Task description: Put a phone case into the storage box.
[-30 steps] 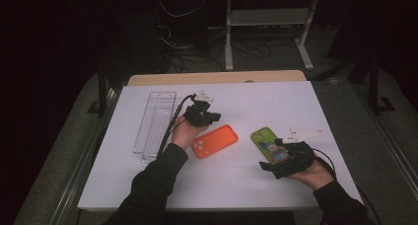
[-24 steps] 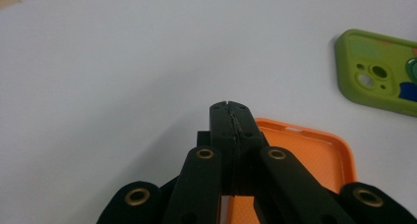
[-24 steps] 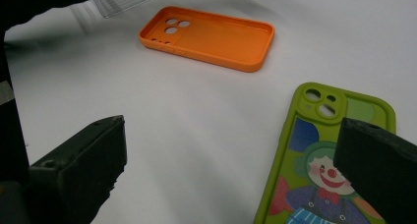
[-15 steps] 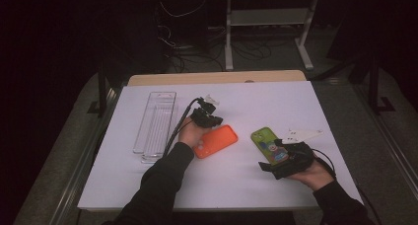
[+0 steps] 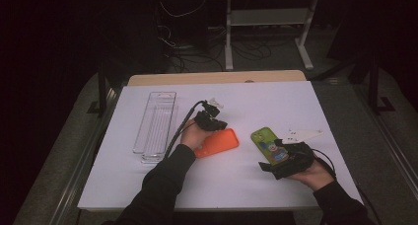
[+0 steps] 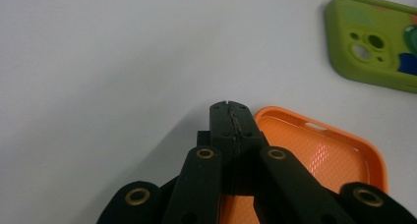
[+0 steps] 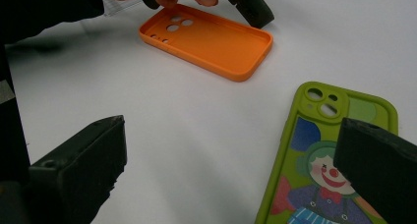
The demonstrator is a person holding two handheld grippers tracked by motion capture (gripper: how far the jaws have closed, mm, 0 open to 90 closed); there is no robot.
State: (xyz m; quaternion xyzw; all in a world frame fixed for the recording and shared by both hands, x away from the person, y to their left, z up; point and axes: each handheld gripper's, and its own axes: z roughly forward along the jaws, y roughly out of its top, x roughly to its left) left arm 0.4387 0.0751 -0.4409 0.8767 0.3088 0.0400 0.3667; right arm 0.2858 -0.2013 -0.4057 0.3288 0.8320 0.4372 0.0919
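1. The left claw [image 6: 231, 117] has its jaws pressed together with nothing between them; it sits just above the near rim of the orange phone case [image 6: 319, 157], at about 9 o'clock of it in the high view. Whether it touches the rim I cannot tell.
2. The right claw [image 7: 231, 165] is spread wide and holds nothing; one jaw stands over the green phone case [image 7: 319, 150], the other over bare table [image 7: 187, 121].
3. The orange phone case lies hollow side up, the green phone case printed back up, at 3 o'clock of it, apart.
4. A clear tray [image 5: 155, 126] lies at 9 o'clock, perhaps meant to receive them.
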